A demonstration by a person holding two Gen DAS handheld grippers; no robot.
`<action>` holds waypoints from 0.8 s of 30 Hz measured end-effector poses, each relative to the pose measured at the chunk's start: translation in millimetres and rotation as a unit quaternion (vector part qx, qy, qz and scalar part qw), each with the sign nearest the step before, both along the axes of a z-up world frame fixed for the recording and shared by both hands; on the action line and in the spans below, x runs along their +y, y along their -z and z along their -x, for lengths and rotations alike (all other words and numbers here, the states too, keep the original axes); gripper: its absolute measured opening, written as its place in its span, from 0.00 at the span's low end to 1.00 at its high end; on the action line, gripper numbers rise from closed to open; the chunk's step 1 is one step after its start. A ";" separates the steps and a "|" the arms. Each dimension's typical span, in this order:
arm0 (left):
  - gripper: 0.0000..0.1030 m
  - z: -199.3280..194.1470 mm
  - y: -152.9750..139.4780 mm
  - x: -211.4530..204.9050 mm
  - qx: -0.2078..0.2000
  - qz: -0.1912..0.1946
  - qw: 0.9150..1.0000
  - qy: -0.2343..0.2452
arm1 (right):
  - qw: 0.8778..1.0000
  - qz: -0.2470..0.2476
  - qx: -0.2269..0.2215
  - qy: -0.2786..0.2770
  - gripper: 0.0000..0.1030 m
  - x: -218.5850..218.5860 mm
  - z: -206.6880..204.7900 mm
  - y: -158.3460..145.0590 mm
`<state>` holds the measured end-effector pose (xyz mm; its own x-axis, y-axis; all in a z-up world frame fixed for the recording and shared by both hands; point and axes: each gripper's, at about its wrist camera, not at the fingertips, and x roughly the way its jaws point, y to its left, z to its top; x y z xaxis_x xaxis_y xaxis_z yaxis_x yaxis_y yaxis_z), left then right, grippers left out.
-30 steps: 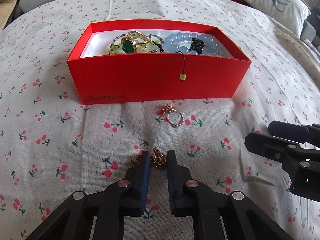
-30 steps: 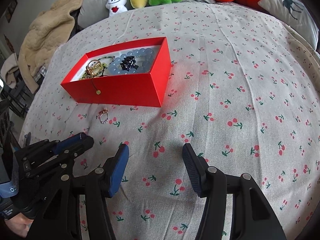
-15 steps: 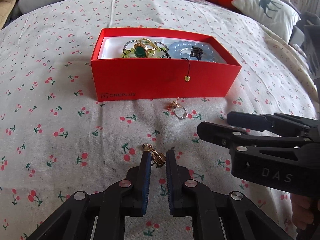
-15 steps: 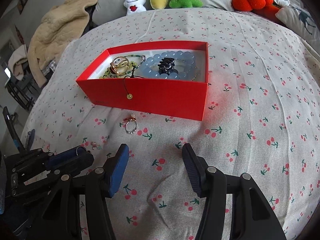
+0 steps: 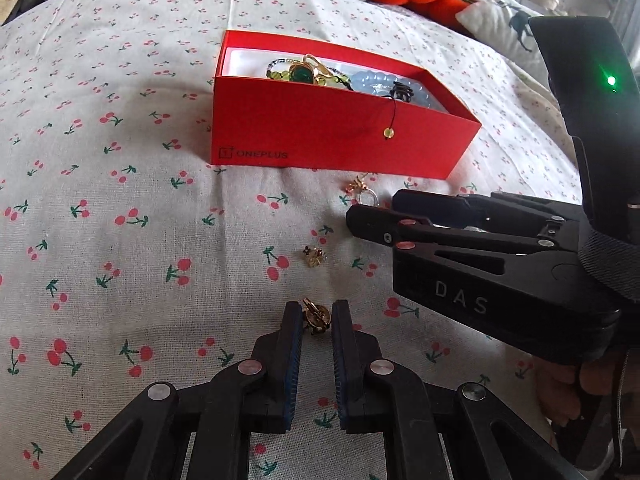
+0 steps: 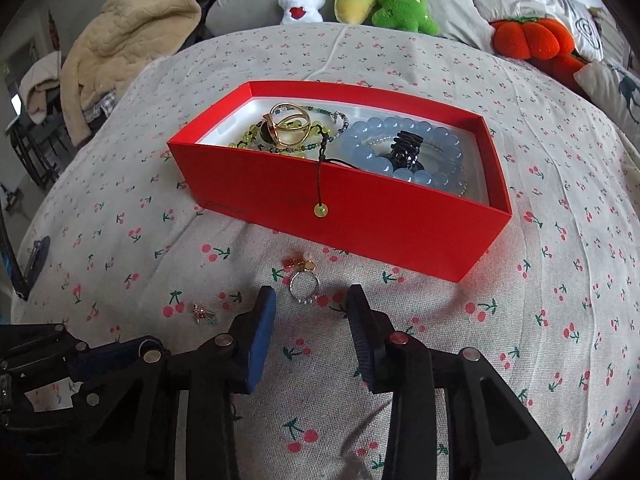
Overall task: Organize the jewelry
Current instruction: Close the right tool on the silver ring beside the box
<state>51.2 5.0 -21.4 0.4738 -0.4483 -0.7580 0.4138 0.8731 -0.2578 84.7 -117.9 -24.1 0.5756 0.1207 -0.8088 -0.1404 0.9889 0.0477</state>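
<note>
Now, at 6 o'clock in its own view, the left gripper (image 5: 316, 322) has its jaws closed narrowly on a small gold earring (image 5: 316, 317). Another earring (image 5: 314, 256) lies on the cherry-print bedspread (image 5: 120, 280) at 12 o'clock from it. The right gripper (image 6: 312, 308) holds its jaws wide and empty, with a beaded ring (image 6: 303, 286) lying between the tips, near the red OnePlus box (image 6: 380, 212) of bracelets.

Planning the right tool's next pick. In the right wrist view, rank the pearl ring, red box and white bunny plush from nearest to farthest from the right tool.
1. Pearl ring: on the bedspread, just ahead of the right tool, between its open fingers.
2. Red box: behind the ring, mid-bed.
3. White bunny plush: far edge, by the pillows.
</note>
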 end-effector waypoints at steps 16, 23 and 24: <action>0.09 8.7 7.6 -3.1 -0.014 -0.001 1.000 -0.012 | 1.000 -0.022 0.005 -0.003 0.02 -14.4 11.9 -2.6; 0.09 9.4 7.3 1.7 -0.013 0.008 1.000 -0.016 | 0.999 -0.050 0.006 0.005 0.32 -19.0 14.2 -5.0; 0.09 9.6 7.5 2.2 -0.013 0.009 1.000 -0.015 | 0.999 -0.052 0.004 0.003 0.41 -17.9 13.6 -5.6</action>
<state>41.5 7.2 -28.8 0.5070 -0.4460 -0.7376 0.3934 0.8811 -0.2624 71.1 -135.7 -18.5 0.5707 0.2003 -0.7963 -0.1334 0.9795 0.1507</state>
